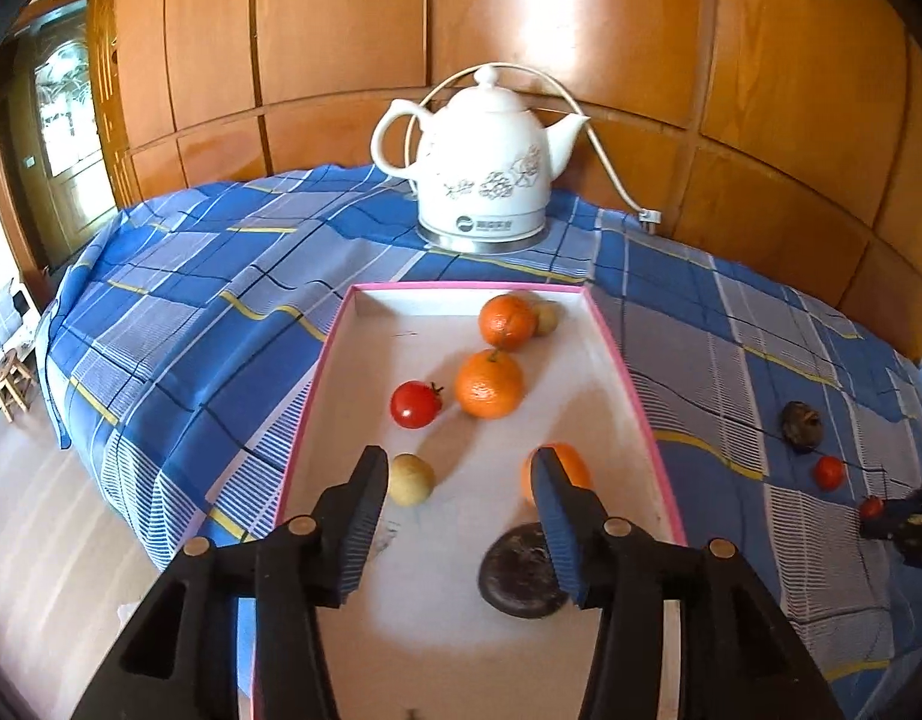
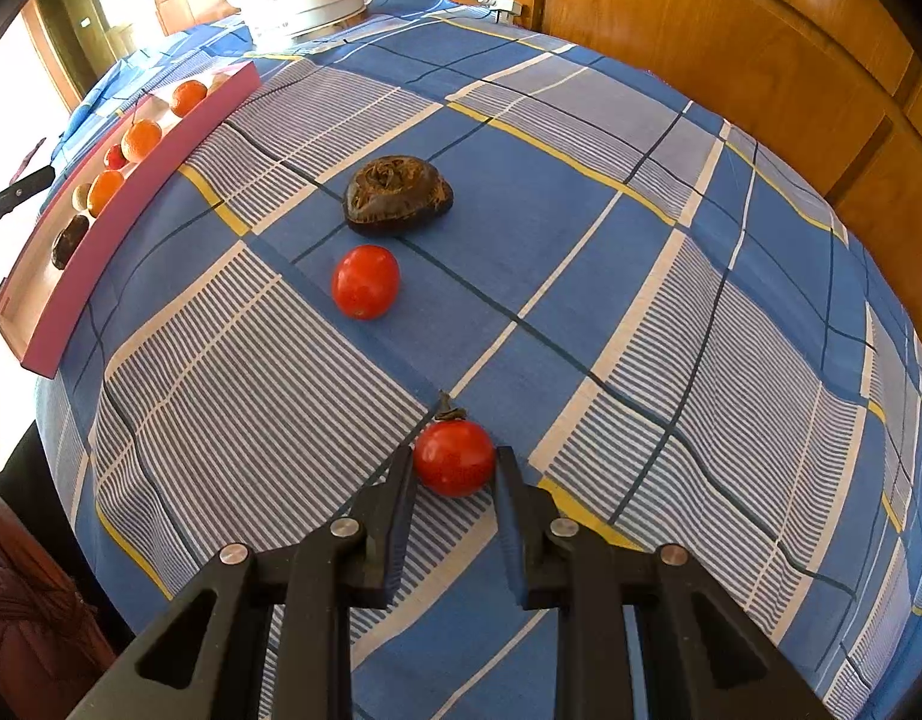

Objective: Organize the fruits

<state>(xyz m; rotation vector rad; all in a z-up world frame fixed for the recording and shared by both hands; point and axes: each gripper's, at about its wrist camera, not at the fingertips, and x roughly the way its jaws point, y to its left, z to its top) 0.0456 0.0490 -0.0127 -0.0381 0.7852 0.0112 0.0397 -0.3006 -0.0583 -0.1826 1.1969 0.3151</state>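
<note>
A pink-rimmed white tray [image 1: 634, 396] holds three oranges, the nearest [image 1: 571, 468] half hidden by a finger, a red tomato [image 1: 416, 404], two pale round fruits and a dark flat fruit [image 1: 508, 570]. My left gripper [image 1: 459, 459] hangs open over the tray's near end with nothing between its fingers. To the right on the cloth, my right gripper [image 2: 456, 455] is shut on a stemmed red tomato [image 2: 455, 462] that rests on the table. Beyond it lie another red tomato [image 2: 365, 281] and a dark wrinkled fruit [image 2: 398, 195].
A white ceramic kettle [image 1: 484, 180] with its cord [image 1: 616, 180] stands behind the tray against the wooden panel wall. The blue checked cloth [image 2: 640, 300] drops off at the table's left edge. A small stool [image 1: 11, 384] stands on the floor far left.
</note>
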